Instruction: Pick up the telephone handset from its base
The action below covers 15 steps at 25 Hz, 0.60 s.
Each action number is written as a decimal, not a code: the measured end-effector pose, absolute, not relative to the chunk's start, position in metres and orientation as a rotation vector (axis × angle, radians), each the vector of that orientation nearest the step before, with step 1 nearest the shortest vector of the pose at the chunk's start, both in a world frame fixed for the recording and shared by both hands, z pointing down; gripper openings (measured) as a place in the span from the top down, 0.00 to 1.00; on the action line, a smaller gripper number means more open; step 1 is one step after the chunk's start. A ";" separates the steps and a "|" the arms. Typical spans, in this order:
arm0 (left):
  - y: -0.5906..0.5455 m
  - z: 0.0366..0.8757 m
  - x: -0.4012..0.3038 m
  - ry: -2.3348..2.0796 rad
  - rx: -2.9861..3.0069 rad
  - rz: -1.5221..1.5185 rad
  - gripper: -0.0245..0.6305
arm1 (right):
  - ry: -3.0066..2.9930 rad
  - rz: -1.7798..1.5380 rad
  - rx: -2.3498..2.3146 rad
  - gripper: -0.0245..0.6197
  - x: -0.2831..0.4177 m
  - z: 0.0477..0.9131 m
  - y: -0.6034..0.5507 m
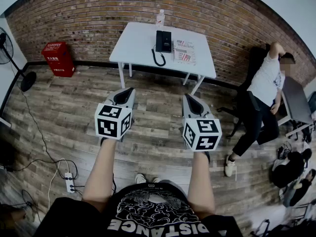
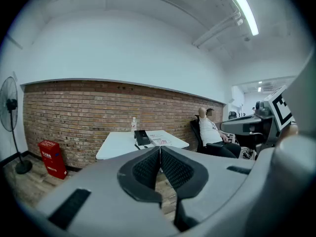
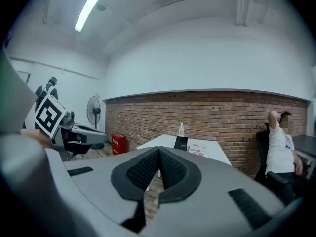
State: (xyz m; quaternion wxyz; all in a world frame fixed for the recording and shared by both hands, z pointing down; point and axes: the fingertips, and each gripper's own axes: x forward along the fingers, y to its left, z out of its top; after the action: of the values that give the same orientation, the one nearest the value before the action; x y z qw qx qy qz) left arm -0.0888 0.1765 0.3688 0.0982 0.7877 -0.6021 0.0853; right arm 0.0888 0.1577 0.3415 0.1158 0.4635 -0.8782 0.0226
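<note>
The black telephone (image 1: 163, 41) sits with its handset on the base and a coiled cord hanging off the near edge of a white table (image 1: 138, 46) against the brick wall. Both grippers are far short of it, held over the wooden floor. My left gripper (image 1: 124, 96) is shut with nothing between its pads. My right gripper (image 1: 192, 102) is likewise shut and empty. In the left gripper view the telephone (image 2: 141, 138) shows small beyond the closed left gripper (image 2: 160, 151). In the right gripper view the telephone (image 3: 181, 143) lies beyond the closed right gripper (image 3: 158, 151).
Printed papers (image 1: 184, 51) and a clear bottle (image 1: 160, 18) share the table. A red crate (image 1: 58, 58) and a standing fan (image 1: 10, 48) are at the left wall. A person (image 1: 264, 90) sits right of the table. A power strip (image 1: 69, 180) lies on the floor.
</note>
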 end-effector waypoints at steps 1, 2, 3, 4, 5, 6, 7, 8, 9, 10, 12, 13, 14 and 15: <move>0.174 0.368 -0.090 -1.779 2.333 0.249 0.95 | -2.572 0.067 1.358 0.96 0.087 0.342 0.155; 0.171 0.368 -0.091 -1.777 2.336 0.245 0.95 | -2.572 0.068 1.358 0.96 0.085 0.343 0.153; 0.168 0.367 -0.092 -1.774 2.339 0.240 0.95 | -2.571 0.070 1.358 0.96 0.084 0.343 0.151; 0.166 0.367 -0.093 -1.773 2.342 0.234 0.95 | -2.569 0.073 1.358 0.96 0.082 0.344 0.149; 0.164 0.366 -0.093 -1.771 2.346 0.228 0.95 | -2.567 0.076 1.359 0.96 0.081 0.345 0.147; 0.162 0.366 -0.094 -1.770 2.350 0.222 0.95 | -2.565 0.078 1.360 0.96 0.080 0.346 0.146; 0.161 0.366 -0.094 -1.768 2.354 0.220 0.95 | -2.564 0.078 1.360 0.96 0.079 0.346 0.145; 0.159 0.366 -0.095 -1.765 2.357 0.219 0.95 | -2.564 0.077 1.360 0.96 0.077 0.347 0.144; 0.157 0.367 -0.095 -1.761 2.359 0.220 0.95 | -2.564 0.076 1.360 0.96 0.076 0.347 0.143; 0.155 0.367 -0.096 -1.758 2.361 0.220 0.95 | -2.564 0.075 1.362 0.96 0.075 0.348 0.141; 0.149 0.368 -0.096 -1.756 2.364 0.219 0.95 | -2.562 0.076 1.367 0.96 0.074 0.350 0.135; 0.146 0.370 -0.097 -1.756 2.363 0.220 0.94 | -2.561 0.079 1.368 0.96 0.073 0.351 0.132; 0.142 0.371 -0.098 -1.757 2.359 0.222 0.94 | -2.560 0.083 1.368 0.96 0.073 0.353 0.128; 0.137 0.373 -0.100 -1.757 2.353 0.222 0.94 | -2.560 0.086 1.367 0.96 0.072 0.354 0.123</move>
State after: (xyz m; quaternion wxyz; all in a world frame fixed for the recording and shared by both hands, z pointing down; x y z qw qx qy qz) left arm -0.0998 0.1372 0.3729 0.0981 0.7951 -0.5938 0.0749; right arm 0.0718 0.1233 0.3539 0.1190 0.4674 -0.8755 0.0295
